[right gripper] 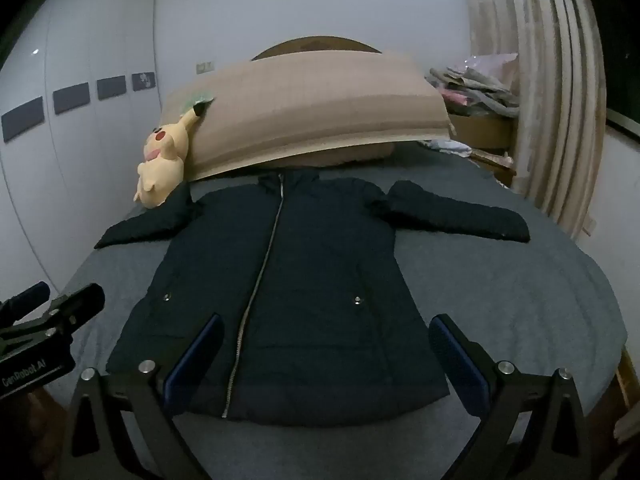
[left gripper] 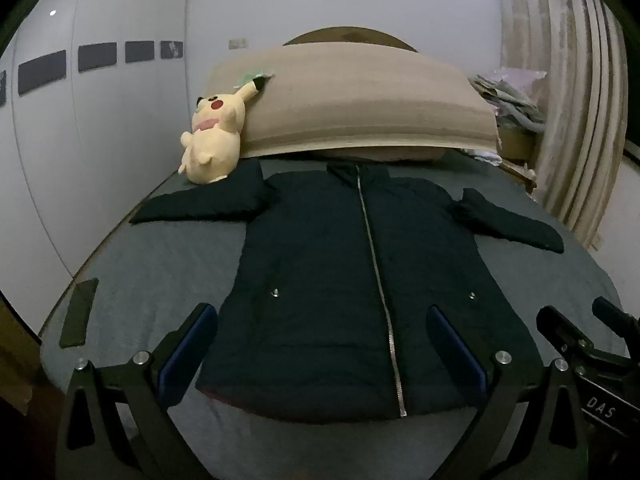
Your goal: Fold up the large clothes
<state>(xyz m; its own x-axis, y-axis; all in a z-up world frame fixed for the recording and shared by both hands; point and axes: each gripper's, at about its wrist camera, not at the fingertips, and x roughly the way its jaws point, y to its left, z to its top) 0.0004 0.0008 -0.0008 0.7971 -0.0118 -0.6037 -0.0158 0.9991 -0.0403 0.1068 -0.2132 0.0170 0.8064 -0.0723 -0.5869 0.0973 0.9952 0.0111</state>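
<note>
A dark puffer jacket (left gripper: 340,280) lies flat on its back in the middle of the bed (left gripper: 160,264), zipped up, with its hem toward the cameras and its collar toward the headboard end. The silver zipper (left gripper: 376,272) runs straight down the front, and a small metal snap sits on either side of it, low on the body. Both sleeves are spread outward from the shoulders: one sleeve (left gripper: 200,204) reaches from the jacket toward the white wardrobe wall, the other sleeve (left gripper: 516,224) toward the curtain (left gripper: 576,112).

Just beyond the jacket's collar a large sheet of cardboard (left gripper: 360,104) leans across the head of the bed. A yellow plush toy (left gripper: 214,136) is propped against the cardboard, beside the jacket's shoulder and touching the top of the sleeve on the wardrobe side. A flat dark strip (left gripper: 79,314) lies on the bed cover out past the jacket's hem corner on that same side (what it is cannot be made out).

The left gripper (left gripper: 322,320) hovers over the jacket's hem, its jaws wide apart and holding nothing. The right gripper (right gripper: 326,332) hovers over the hem too, next to the left one, its jaws likewise wide apart and clear of the fabric.
</note>
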